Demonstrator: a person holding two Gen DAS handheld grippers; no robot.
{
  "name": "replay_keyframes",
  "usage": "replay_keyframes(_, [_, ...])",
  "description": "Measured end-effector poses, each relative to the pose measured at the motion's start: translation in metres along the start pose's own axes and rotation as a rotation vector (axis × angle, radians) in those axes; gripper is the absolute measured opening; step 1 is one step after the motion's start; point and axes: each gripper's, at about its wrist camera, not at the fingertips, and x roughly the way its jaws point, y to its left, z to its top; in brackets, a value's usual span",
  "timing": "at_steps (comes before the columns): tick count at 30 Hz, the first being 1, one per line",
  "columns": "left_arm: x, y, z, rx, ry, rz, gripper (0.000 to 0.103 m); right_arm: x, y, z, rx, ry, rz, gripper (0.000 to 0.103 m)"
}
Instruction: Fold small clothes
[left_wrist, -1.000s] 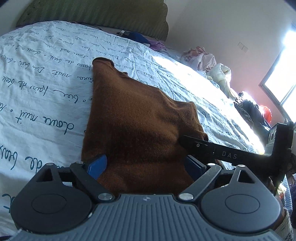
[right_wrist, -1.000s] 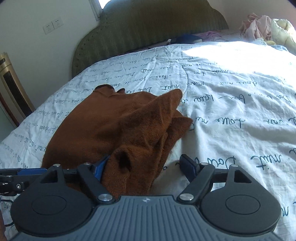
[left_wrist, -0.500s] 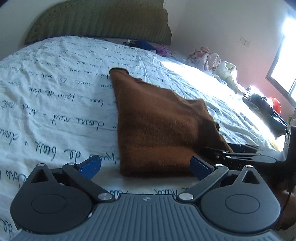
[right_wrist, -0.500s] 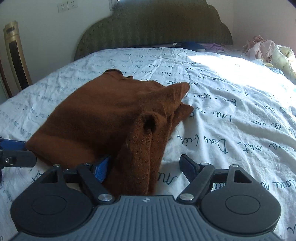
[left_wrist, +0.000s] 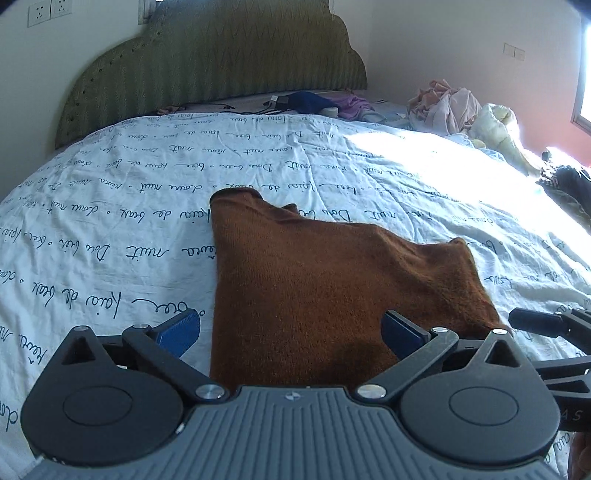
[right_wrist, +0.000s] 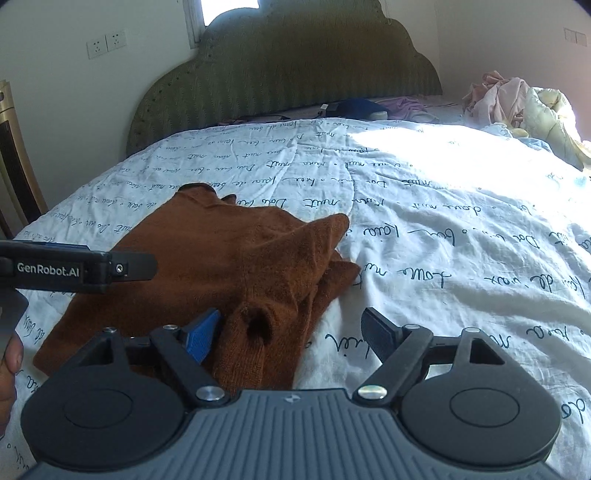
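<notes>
Rust-brown knitted sweater (left_wrist: 332, 288) lay partly folded on the white quilt printed with dark cursive script (left_wrist: 110, 221). Left gripper (left_wrist: 291, 330): jaws had just been opening, now wide apart over its near hem, pads clear. Right gripper (right_wrist: 291, 332): jaws had opened further, apart, astride its bunched sleeve (right_wrist: 255, 343), not pressing.

A rust-brown knitted sweater (left_wrist: 332, 280) lies on the white bedspread (left_wrist: 110, 221) printed with dark handwriting, its collar end pointing toward the headboard. Its left edge runs straight and flat. On its right side a sleeve (right_wrist: 258, 332) is doubled back over the body in a rumpled heap, the open cuff facing the foot of the bed.
</notes>
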Motion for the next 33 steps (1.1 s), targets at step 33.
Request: replay_keyframes(33, [0.029,0.000,-0.001,-0.007,0.054,0.006,0.103,0.038,-0.009,0.014,-0.001,0.023,-0.039,0.099])
